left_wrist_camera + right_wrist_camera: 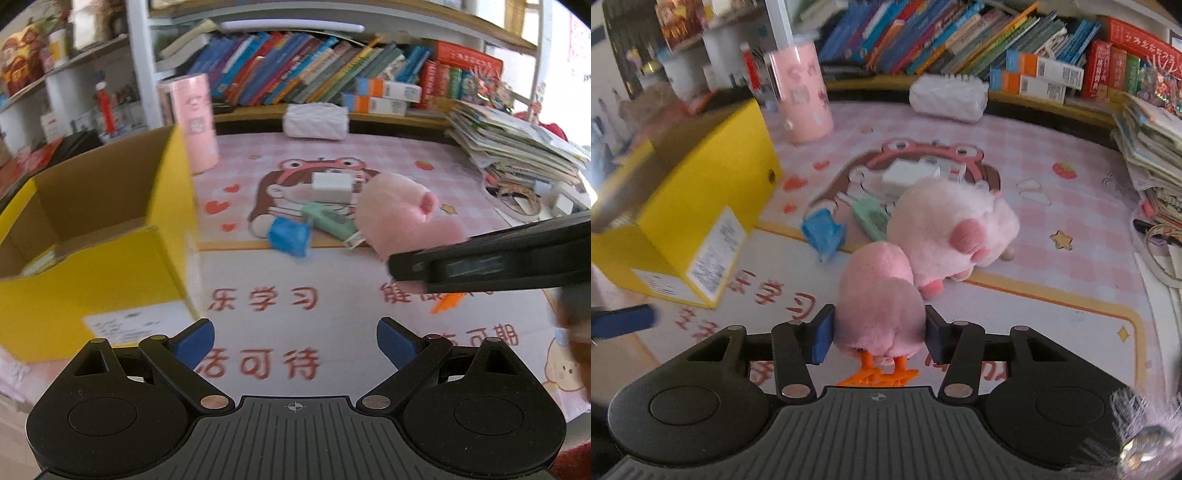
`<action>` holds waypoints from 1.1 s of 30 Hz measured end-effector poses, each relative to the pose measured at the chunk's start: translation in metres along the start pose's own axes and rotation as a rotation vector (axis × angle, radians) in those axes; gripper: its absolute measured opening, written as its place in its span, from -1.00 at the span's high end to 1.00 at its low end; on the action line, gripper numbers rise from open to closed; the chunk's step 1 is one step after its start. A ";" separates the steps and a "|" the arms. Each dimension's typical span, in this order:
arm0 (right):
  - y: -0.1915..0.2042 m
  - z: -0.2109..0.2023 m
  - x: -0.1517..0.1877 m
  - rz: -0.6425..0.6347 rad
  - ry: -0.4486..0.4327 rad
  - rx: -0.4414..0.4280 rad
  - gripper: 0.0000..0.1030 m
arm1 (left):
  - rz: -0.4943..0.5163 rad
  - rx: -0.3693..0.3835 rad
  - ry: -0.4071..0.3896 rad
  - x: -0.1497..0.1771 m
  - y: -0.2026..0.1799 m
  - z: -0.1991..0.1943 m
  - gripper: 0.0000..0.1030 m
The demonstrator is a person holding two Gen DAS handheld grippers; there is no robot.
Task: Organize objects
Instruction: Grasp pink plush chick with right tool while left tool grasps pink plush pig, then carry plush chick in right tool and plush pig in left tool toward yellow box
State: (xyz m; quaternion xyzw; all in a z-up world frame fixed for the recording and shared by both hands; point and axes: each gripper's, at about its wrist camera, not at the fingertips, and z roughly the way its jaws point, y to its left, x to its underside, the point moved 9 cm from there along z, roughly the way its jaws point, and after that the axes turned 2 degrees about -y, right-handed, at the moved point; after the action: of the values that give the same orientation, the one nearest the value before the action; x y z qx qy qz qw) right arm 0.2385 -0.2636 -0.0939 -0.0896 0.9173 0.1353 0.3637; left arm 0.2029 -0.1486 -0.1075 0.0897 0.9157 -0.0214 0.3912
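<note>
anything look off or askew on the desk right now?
Mostly clutter. The paper stack at the right edge is splayed and leaning. A crumpled blue wrapper lies loose on the mat. The right gripper pinches the pink plush.

Left gripper (295, 341) spread wide; right gripper (879, 334) clamped.

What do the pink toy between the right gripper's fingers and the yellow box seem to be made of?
Pink toy: soft plush, matte, judging by its fuzzy pile; its orange feet look like smooth hard plastic. The right gripper has its pads against the toy's sides. Yellow box: probably cardboard, with a smooth yellow printed outside, a plain brown inside and a folded flap.
</note>
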 end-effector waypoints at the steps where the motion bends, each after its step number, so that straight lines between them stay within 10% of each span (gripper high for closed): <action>1: -0.005 -0.012 -0.001 0.034 -0.011 -0.009 0.09 | 0.007 0.008 0.003 -0.002 -0.005 0.004 -0.87; 11: -0.089 -0.079 -0.007 0.238 -0.183 0.227 0.09 | 0.116 0.112 -0.070 -0.054 -0.065 0.047 -0.87; 27: -0.131 -0.077 0.017 0.327 -0.109 0.318 0.09 | 0.147 0.064 -0.060 -0.081 -0.092 0.122 -0.85; 33: -0.132 -0.080 0.022 0.337 -0.098 0.353 0.09 | 0.103 0.105 -0.072 -0.081 -0.089 0.114 -0.35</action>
State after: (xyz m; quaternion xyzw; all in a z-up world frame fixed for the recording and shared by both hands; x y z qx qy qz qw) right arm 0.2064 -0.4153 -0.0777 0.1363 0.9099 0.0359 0.3901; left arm 0.3231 -0.2610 -0.1308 0.1563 0.8929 -0.0522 0.4191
